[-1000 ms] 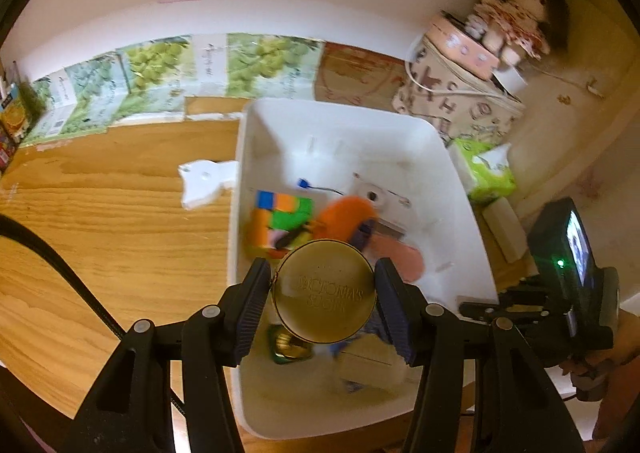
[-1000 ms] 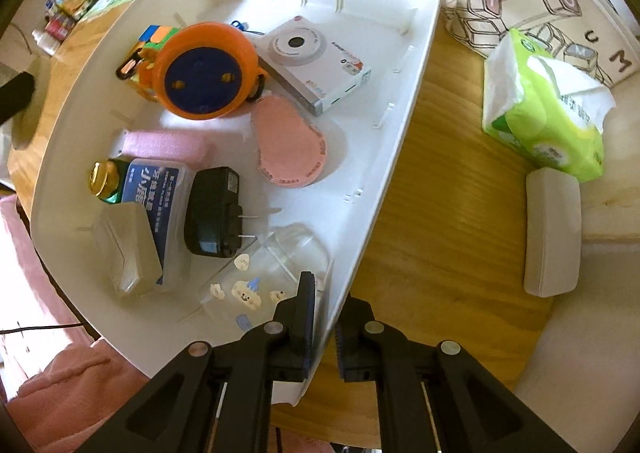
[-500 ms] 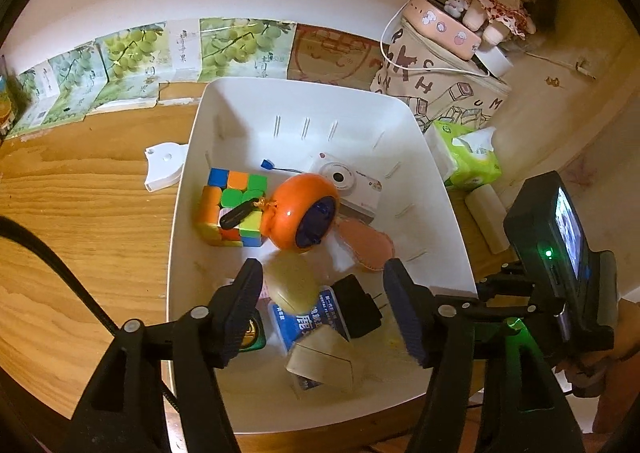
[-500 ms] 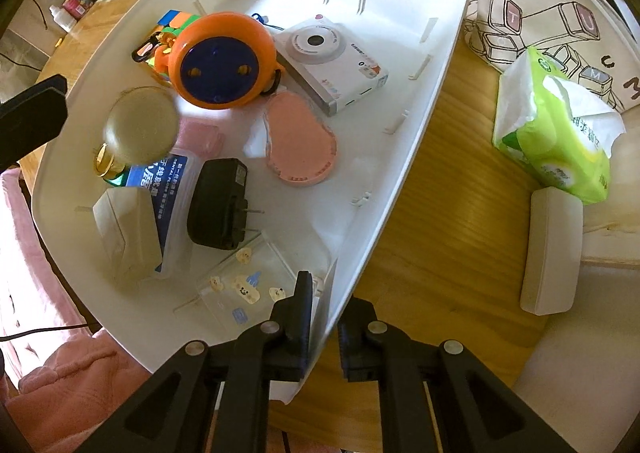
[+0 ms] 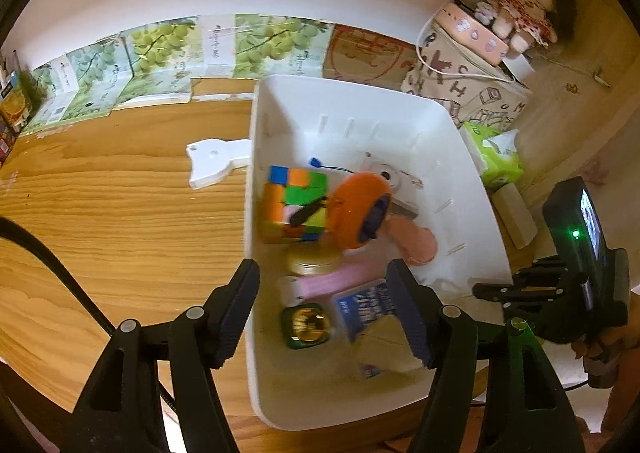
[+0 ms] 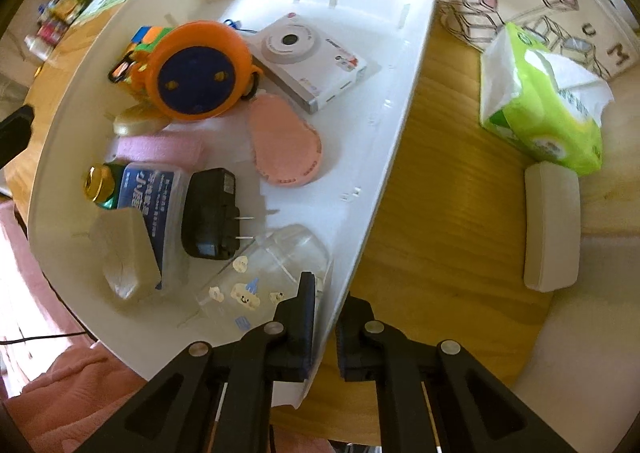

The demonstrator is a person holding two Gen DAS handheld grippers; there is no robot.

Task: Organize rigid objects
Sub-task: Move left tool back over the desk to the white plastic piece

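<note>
The gold round tin [image 5: 311, 261] lies in the white bin [image 5: 472, 189], against the orange round toy [image 5: 360, 211] and beyond the left gripper [image 5: 324, 309], whose jaws have just been opening and now stand wide apart with nothing between them. This left wrist view alone shows the wooden table [image 5: 100, 221] stretching left, a white cat-shaped piece [image 5: 214, 167] touching the bin's outer wall, grape-printed cartons [image 5: 160, 53] along the white wall and a doll [image 5: 524, 1] on a printed bag. The right wrist view looks straight down: the right gripper [image 6: 324, 329] is clamped on the bin's rim [image 6: 400, 125], one finger inside and one outside. Only here do the black plug adapter [image 6: 210, 213], the clear case [image 6: 272, 265] and the white instant camera [image 6: 308, 57] show fully; the tin [image 6: 138, 121] sits far from these fingers, and a green tissue pack [image 6: 544, 101] lies on the table outside.
</note>
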